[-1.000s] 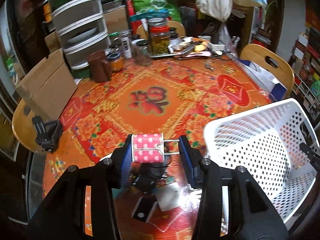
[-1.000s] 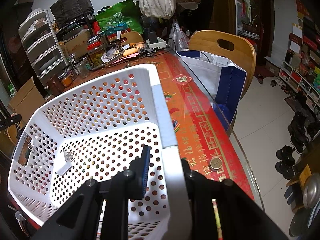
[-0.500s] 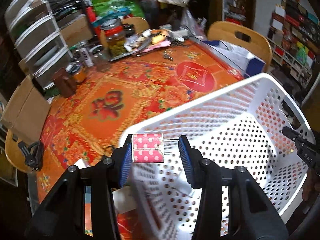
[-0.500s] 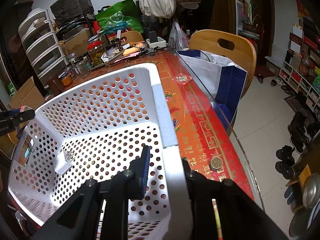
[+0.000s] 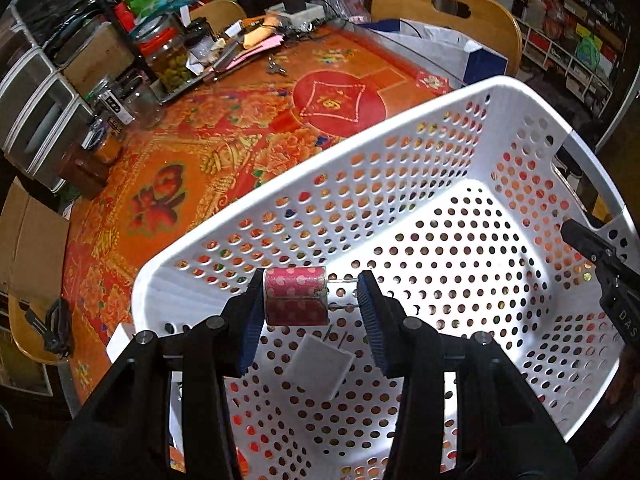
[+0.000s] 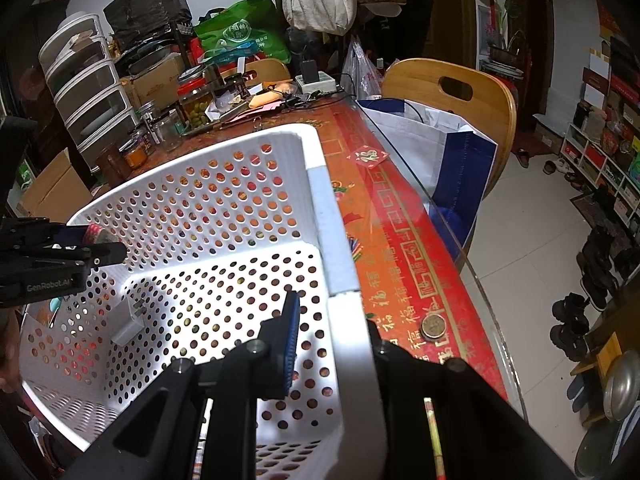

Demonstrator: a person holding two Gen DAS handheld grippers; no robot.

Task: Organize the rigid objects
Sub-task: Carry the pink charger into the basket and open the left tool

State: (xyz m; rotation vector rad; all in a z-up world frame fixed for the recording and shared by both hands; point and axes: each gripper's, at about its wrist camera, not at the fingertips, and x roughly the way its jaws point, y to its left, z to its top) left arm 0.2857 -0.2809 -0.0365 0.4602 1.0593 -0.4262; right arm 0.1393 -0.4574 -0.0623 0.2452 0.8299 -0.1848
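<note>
My left gripper (image 5: 311,300) is shut on a pink polka-dot plug (image 5: 295,301); its two metal prongs reach across to the right finger. It hangs inside the white perforated basket (image 5: 400,132), above the floor. A white charger block (image 5: 320,364) lies on the basket floor just below; it also shows in the right wrist view (image 6: 127,328). My right gripper (image 6: 332,344) is shut on the basket's right rim (image 6: 352,332). The left gripper (image 6: 90,246) with the pink plug (image 6: 96,233) shows at the left of the right wrist view.
The basket sits on a table with a red-orange patterned cloth (image 5: 192,152). Jars (image 5: 168,60) and clutter stand at the far end. A wooden chair (image 6: 456,96) with a white-blue bag (image 6: 440,148) is at the right. A coin (image 6: 434,326) lies near the table's glass edge.
My left gripper has carried the pink plug from above the table, over the basket's rim and down into the basket. My right gripper has kept its hold on the rim.
</note>
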